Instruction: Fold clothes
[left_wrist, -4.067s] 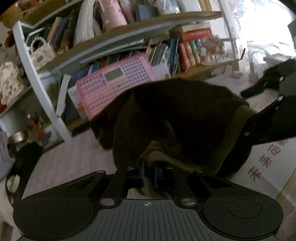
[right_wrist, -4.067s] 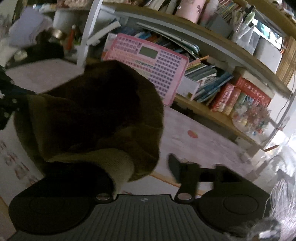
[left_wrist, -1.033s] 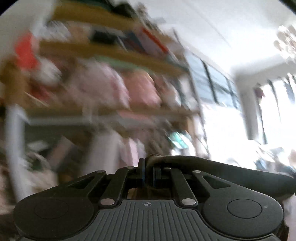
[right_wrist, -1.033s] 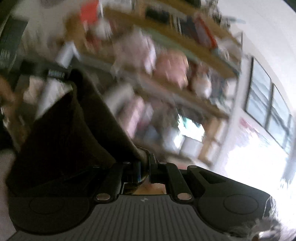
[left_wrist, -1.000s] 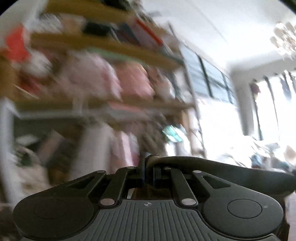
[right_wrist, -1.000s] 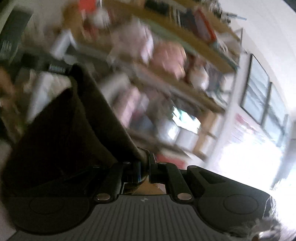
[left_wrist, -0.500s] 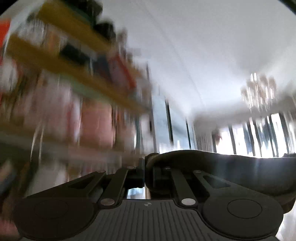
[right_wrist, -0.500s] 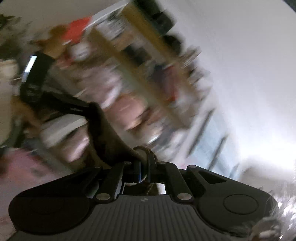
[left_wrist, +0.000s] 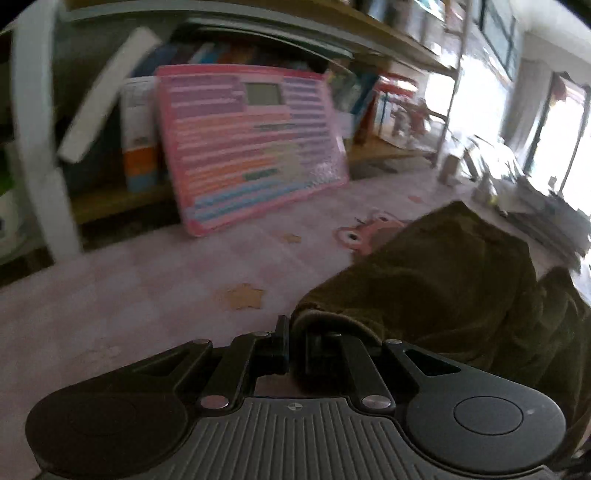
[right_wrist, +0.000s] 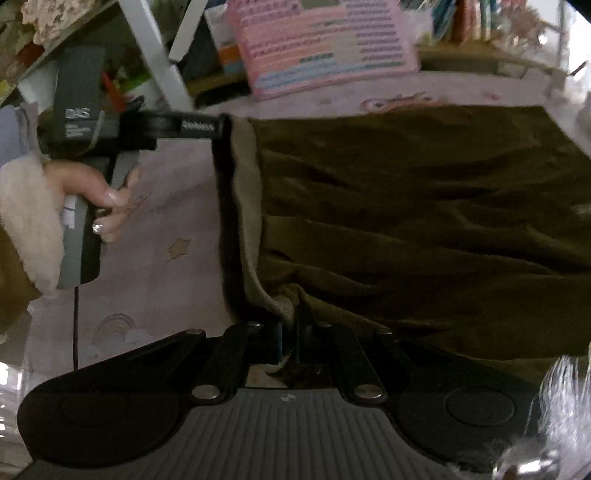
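Note:
A dark olive-brown garment (right_wrist: 424, 206) with a lighter ribbed hem lies spread on the pink patterned mat (right_wrist: 155, 258). My right gripper (right_wrist: 290, 332) is shut on the near corner of its hem. My left gripper (left_wrist: 295, 332) is shut on the other hem corner, with the garment (left_wrist: 443, 280) trailing to the right. In the right wrist view the left gripper (right_wrist: 221, 127) shows at the far hem corner, held by a hand (right_wrist: 99, 192). The hem stretches between the two grippers.
A pink toy keyboard board (left_wrist: 251, 144) leans against a bookshelf (left_wrist: 221, 22) full of books behind the mat. A white shelf post (left_wrist: 37, 147) stands at the left. Papers and clutter (left_wrist: 535, 206) lie at the right near a bright window.
Both grippers swung down from pointing at the upper shelves and ceiling to the mat. The garment, held up in the air before, now lies spread on the mat.

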